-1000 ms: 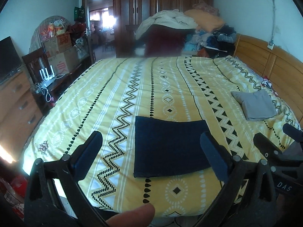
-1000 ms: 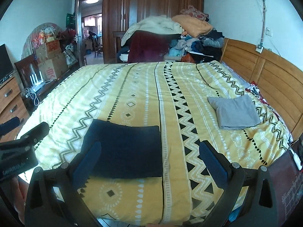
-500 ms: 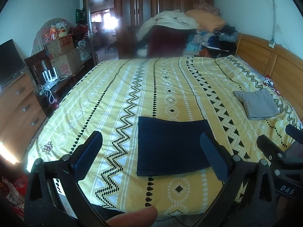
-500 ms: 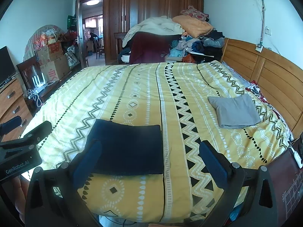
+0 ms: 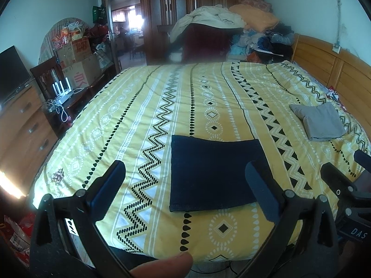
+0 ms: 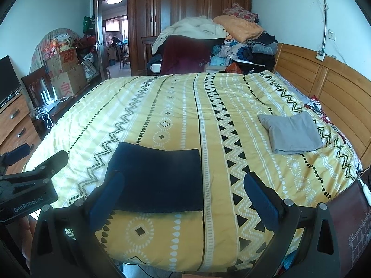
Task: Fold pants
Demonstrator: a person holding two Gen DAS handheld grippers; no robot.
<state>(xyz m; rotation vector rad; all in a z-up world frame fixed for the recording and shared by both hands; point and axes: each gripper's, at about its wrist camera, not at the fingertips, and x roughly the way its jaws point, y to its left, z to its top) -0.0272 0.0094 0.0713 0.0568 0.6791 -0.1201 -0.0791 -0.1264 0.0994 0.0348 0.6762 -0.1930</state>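
The navy pants (image 5: 214, 173) lie folded into a flat, near-square packet on the yellow patterned bedspread (image 5: 139, 115), close to the bed's near edge. The edges of the packet are straight, the top surface is smooth with no visible wrinkle, and the near edge shows a thick stacked fold. The cloth is so dark that seams, waistband or pockets cannot be made out.

In the left wrist view the left gripper (image 5: 185, 192) hangs above the near edge of the bed with its jaws spread wide and nothing between them. The packet sits ahead of the jaws, nearer the right finger, whose tip overlaps the packet's right corner in the picture; whether it touches the cloth cannot be told. In the right wrist view the right gripper (image 6: 183, 193) is likewise wide apart and empty, with the pants (image 6: 157, 180) ahead and toward its left finger, which covers the packet's near left corner.

A folded grey garment (image 6: 291, 134) rests well apart from the pants, beyond the right finger and close to the wooden headboard (image 6: 324, 83). Past the far edge of the bed a heap of clothes and bedding (image 6: 220, 39) hides the lower part of the dark wardrobe (image 6: 185, 4). A fingertip (image 5: 162, 266) cuts into the bottom of the left wrist view, blurred. A small object (image 5: 58, 176) on the bedspread beyond the left finger is too small to identify.
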